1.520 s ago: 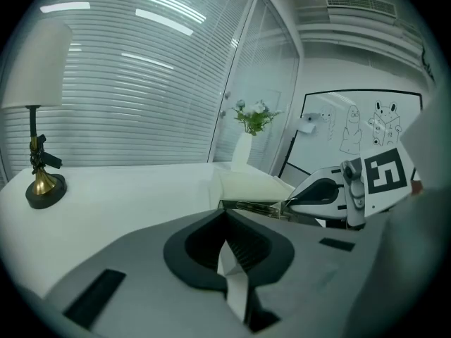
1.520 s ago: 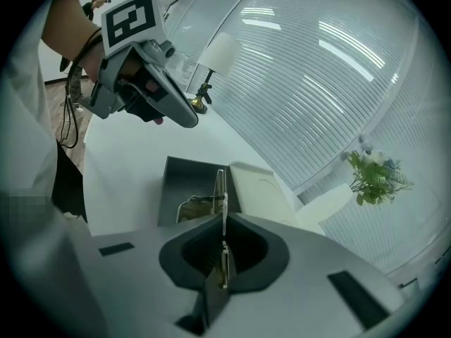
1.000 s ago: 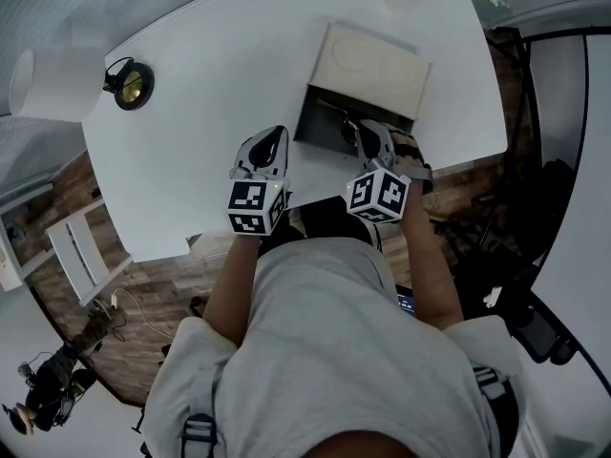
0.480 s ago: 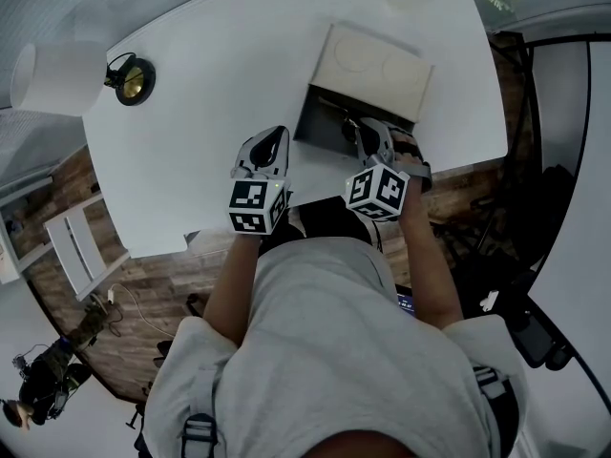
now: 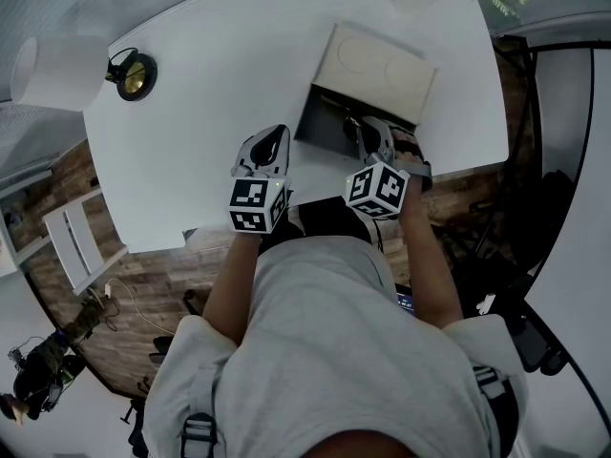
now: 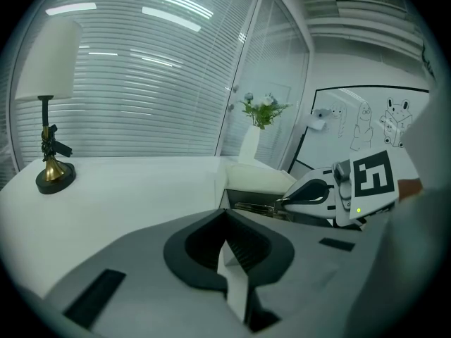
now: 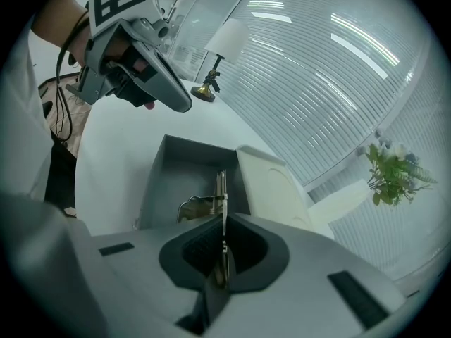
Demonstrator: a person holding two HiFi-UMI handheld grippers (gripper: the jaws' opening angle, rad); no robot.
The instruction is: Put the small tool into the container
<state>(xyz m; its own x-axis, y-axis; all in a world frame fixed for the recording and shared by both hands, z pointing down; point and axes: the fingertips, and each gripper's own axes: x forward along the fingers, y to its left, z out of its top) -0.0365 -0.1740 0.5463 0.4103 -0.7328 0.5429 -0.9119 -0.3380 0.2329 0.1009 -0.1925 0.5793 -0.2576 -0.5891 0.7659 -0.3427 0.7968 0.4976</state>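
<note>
The left gripper [image 5: 270,143] was held forward and tilted downward, jaws closed together with nothing between them. The right gripper [image 5: 368,130] pointed more steeply down, jaws clamped on the thin small tool [image 7: 223,189]. The left forearm [image 5: 229,289] and right forearm [image 5: 427,256] extended forward, side by side.

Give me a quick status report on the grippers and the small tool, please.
Left gripper shut, empty, over table. Right gripper shut on small tool, over open container. Nothing blocking the drop.
</note>
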